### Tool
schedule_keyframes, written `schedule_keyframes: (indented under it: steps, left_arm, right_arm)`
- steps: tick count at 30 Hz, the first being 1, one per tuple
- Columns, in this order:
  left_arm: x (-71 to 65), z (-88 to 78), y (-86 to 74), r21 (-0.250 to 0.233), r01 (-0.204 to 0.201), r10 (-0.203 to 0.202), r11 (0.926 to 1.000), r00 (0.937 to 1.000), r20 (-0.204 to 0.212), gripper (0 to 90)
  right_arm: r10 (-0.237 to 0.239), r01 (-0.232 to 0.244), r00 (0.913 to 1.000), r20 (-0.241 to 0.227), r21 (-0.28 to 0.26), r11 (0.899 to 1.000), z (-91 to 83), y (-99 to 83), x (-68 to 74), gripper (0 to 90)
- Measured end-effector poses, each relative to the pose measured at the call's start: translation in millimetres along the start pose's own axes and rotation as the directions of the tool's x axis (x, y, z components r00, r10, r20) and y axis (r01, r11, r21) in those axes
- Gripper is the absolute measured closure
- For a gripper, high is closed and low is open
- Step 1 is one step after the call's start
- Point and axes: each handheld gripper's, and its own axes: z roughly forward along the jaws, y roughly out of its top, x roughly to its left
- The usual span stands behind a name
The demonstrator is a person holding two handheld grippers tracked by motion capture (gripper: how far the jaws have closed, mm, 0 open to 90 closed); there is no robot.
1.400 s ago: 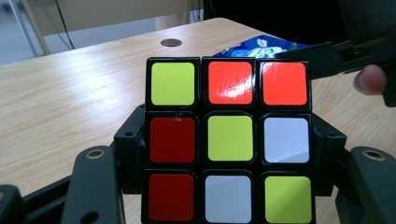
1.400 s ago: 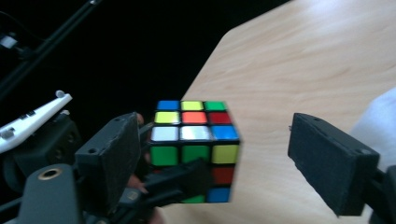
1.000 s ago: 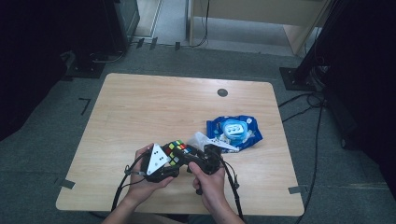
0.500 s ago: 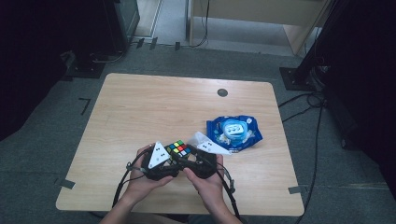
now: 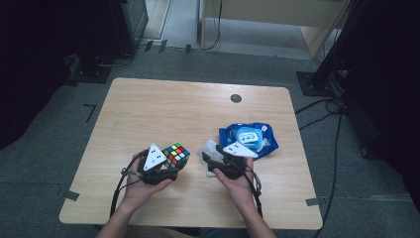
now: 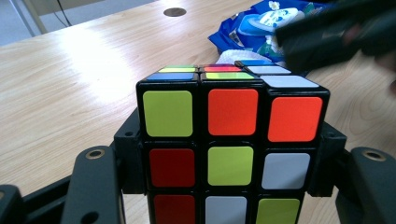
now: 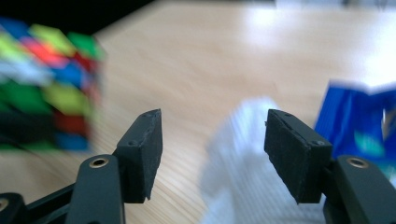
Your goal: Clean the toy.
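My left gripper is shut on a scrambled Rubik's cube, held just above the table at the front left. In the left gripper view its jaws press on the two sides of the cube. To the right of the cube, my right gripper hovers over a crumpled white wipe. Its jaws have just been closing a little but stand apart. The wipe lies blurred beyond them and no pad touches it. The cube shows blurred at the left of that view.
A blue pack of wet wipes lies just right of the right hand on the wooden table. A small round grommet sits near the far edge. Cables trail from both grippers over the front edge.
The two hands, close together around the cube before, have parted. The left one carried the cube left, and the right one drew off to the right, over the white wipe.
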Motion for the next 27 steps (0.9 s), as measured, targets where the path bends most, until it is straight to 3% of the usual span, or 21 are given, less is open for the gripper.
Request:
schedule_keyframes:
  steps: [4,11,21,24,27]
  left_arm:
    - [-1.6,1.1,-0.4,0.006,-0.008,0.008,0.9999,1.0,-0.001,33.8]
    - [-1.9,1.0,-0.8,0.008,-0.009,0.009,0.9999,1.0,0.001,33.8]
    - [-5.8,2.8,-1.1,0.01,-0.018,0.018,0.9998,0.9998,0.012,33.9]
    - [-7.4,4.2,-1.5,0.013,-0.024,0.024,0.9996,0.9996,0.017,33.9]
    - [-7.9,4.7,-1.6,0.012,-0.028,0.028,0.9995,0.9994,0.021,33.9]
  right_arm:
    - [-0.07,0.063,0.994,0.084,0.081,0.995,20.7,-18.8,-0.3,41.2]
    - [-0.063,0.04,0.9911,0.117,0.189,0.981,33.4,-30.4,-10.4,56.0]
    - [-0.051,0.024,0.9889,0.139,0.186,0.982,27.6,-31.8,-18.0,88.1]
    - [-0.047,0.033,0.9945,0.094,0.142,0.989,22.2,-29.1,-14.0,88.9]
    - [-0.05,0.047,0.9977,0.046,0.066,0.997,11.4,-18.0,-4.2,88.9]
